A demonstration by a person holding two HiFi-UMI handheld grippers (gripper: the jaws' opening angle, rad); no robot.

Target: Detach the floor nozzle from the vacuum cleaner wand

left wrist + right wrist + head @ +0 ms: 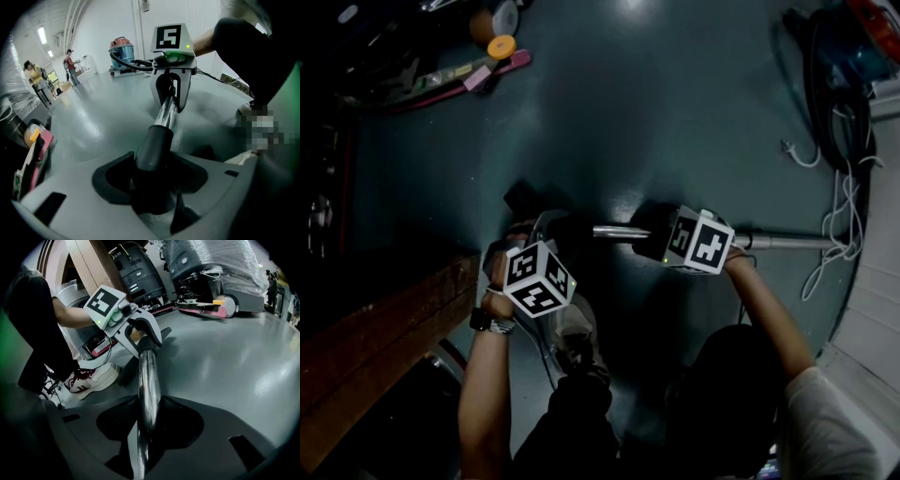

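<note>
Floor nozzle (pixel 154 145), dark grey plastic, shows only its round tubular neck; the head is not made out in any view. The neck is clenched in the left tongs (pixel 152 183), low over the grey-green painted floor (pixel 675 112) near its middle, just off the brown wooden beam (pixel 384 342) at the floor's lower-left corner. The shiny chrome vacuum wand (pixel 149 376) runs out of the neck and looks still plugged in. The right tongs (pixel 146 425) grasp it a little way along, pads on bare tube. The wand's far end heads toward the floor's right edge, where loose white cables (pixel 839 220) lie.

Handling, judged: the floor nozzle neck is stiff moulded plastic, light, and takes a firm squeeze. Best hold is on the collar beside the joint. The wand is rigid and light but polished, so pads may skid on a straight pull. A twist while pulling along the tube probably frees a friction fit. No release catch visible.

Writing: no brand readable on nozzle or wand. Only black-and-white square patterns on the marker cube (pixel 168 37). Labels on the dark machines (pixel 145 273) are too small to read.
</note>
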